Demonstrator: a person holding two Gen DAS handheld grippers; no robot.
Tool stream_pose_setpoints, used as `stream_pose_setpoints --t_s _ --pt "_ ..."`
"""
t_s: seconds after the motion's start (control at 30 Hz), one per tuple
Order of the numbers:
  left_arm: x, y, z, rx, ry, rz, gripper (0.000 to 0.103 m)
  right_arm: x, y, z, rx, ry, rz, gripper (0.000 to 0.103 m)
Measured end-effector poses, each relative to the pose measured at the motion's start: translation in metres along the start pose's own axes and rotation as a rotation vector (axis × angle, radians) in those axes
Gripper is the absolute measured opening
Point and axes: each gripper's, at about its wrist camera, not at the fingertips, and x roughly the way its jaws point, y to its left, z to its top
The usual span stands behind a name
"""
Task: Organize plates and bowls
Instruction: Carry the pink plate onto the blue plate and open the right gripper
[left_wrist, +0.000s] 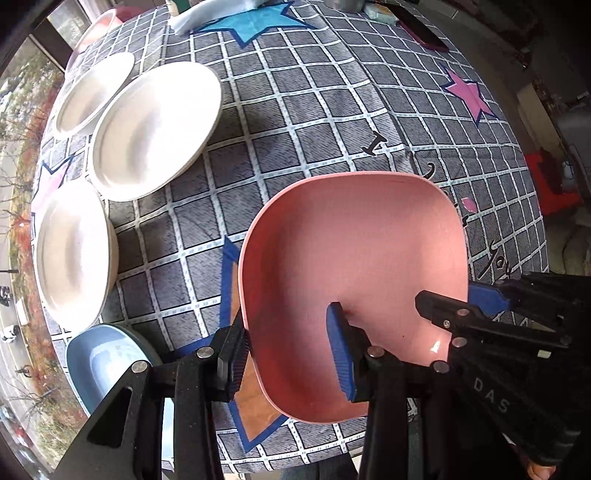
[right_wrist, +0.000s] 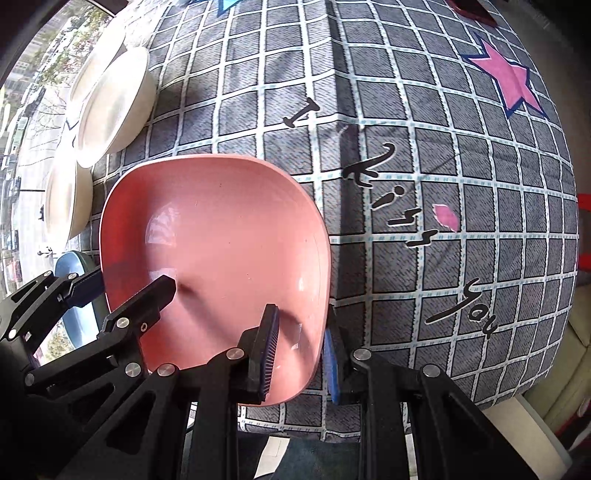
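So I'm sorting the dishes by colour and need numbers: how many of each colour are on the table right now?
White: 3 - plates at and
Pink: 1 - the pink dish, gripped on opposite rims by the left claw and right claw
Blue: 1 - the blue dish
Total: 5

A pale rim at the far left edge is too unclear to count.

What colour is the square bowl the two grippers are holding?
Pink. The square bowl is plain salmon pink all over, seen best in the left wrist view.
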Motion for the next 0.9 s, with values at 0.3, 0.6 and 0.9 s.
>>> stream_pose_setpoints --t_s 0.3,0.6,0.9 --pt "-0.044 0.065 -0.049 -0.089 -0.035 0.015 0.044 0.001 0.096 -0.006 -0.095 -0.013 -0.009 0.025" --pt "-0.056 0.115 -0.102 -0.213 -0.024 0.050 0.044 0.003 0.216 -0.015 -0.229 -0.009 0.006 0.025" --pt "-0.050 0.162 -0.128 -0.333 -0.026 0.102 0.044 0.027 0.315 -0.061 -0.347 0.058 0.036 0.025"
